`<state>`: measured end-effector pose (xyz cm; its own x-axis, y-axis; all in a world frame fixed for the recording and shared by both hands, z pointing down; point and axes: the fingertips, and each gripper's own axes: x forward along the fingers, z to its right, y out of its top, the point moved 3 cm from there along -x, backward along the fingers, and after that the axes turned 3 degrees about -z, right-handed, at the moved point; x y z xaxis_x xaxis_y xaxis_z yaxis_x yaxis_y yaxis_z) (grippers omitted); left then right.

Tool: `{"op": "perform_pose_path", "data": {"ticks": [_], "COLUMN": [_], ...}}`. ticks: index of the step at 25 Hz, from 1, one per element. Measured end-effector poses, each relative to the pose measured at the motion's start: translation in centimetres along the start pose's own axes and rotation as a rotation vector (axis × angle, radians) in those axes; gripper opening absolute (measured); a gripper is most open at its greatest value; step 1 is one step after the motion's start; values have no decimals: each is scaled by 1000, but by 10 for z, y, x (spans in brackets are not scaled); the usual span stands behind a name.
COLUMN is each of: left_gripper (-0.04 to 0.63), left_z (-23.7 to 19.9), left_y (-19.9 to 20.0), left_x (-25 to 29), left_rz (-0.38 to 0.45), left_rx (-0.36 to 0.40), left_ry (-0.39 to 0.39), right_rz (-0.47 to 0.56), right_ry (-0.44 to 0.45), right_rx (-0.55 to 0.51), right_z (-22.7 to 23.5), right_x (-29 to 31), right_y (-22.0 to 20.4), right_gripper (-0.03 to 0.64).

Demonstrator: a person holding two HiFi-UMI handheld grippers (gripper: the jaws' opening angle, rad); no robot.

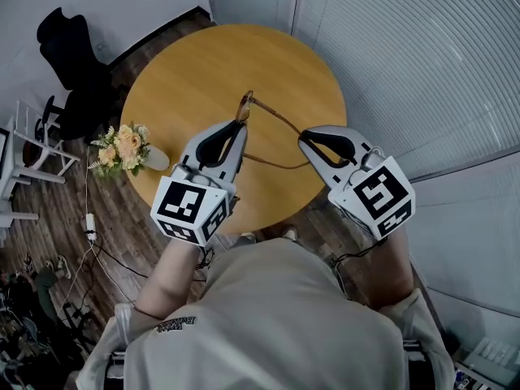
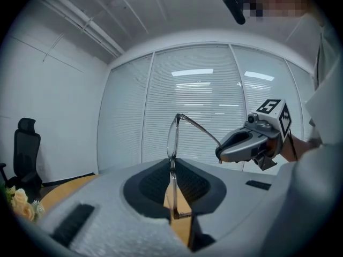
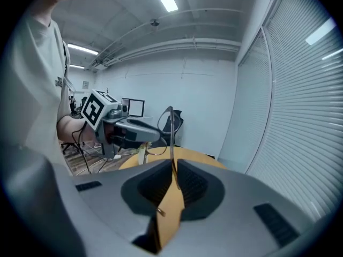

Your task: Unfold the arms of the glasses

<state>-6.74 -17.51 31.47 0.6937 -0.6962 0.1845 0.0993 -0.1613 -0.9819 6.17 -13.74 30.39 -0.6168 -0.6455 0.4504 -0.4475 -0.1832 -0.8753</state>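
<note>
1. Your left gripper (image 1: pixel 240 127) is clamped shut on the glasses (image 1: pixel 244 106). In the left gripper view the pads pinch the lower lens rim edge-on, and the other lens (image 2: pixel 172 137) sticks up above the jaws.
2. Your right gripper (image 1: pixel 305 137) is pressed together on one arm (image 1: pixel 276 116) of the glasses. In the right gripper view that thin arm (image 3: pixel 171 143) runs straight up between the pads.
3. The glasses are thin brownish wire with clear lenses, and you're holding them up in the air over the round wooden table (image 1: pixel 187 71).
4. That arm is swung out and runs from the top hinge across to the right gripper.
5. A second thin line (image 1: pixel 276 166) curves away below the left gripper, probably the other arm, but I can't say for sure.
</note>
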Motion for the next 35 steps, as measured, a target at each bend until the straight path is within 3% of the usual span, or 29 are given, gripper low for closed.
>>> {"op": "perform_pose_path", "data": {"ticks": [10, 16, 21, 26, 35], "left_gripper": [46, 46, 46, 46, 44], "left_z": [0, 1, -2, -10, -12], "left_y": [-6, -10, -11, -8, 10], "left_x": [0, 2, 1, -3, -6], "left_rz": [-24, -54, -57, -30, 3], "left_rx": [85, 115, 111, 84, 122], "left_ry": [20, 25, 47, 71, 77], "right_rz": [52, 59, 56, 112, 117], "right_ry": [-88, -81, -77, -18, -79], "right_rx": [-60, -74, -22, 44, -5], "right_z": [15, 18, 18, 12, 15], "right_x": [-25, -28, -22, -17, -25], "right_y": [23, 23, 12, 12, 23], "right_gripper": [40, 40, 40, 40, 41]}}
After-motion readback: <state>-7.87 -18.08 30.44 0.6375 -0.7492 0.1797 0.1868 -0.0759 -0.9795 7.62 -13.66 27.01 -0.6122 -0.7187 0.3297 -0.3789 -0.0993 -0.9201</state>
